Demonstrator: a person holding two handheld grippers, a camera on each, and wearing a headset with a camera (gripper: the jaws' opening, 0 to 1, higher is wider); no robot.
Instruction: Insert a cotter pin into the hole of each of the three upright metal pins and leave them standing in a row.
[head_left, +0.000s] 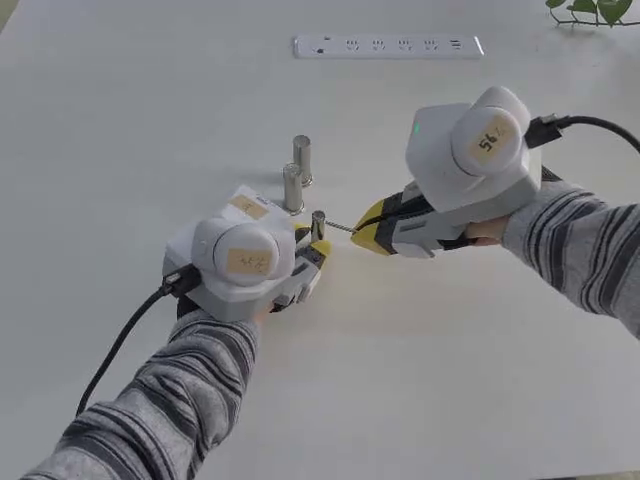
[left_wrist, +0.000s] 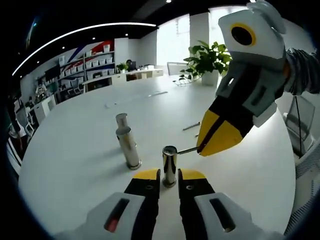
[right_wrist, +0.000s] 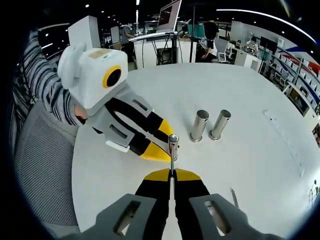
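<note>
The left gripper (left_wrist: 170, 176) clamps the front pin (left_wrist: 169, 161) steady while the right gripper (right_wrist: 171, 176), fingers (right_wrist: 188, 176) pinching a cotter pin (head_left: 341, 227), presents it from 3 o'clock.

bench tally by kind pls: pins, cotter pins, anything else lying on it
Upright metal pins: 3
Cotter pins: 2 (one held by the right gripper, one loose on the table)
Power strip: 1
Total: 6
</note>
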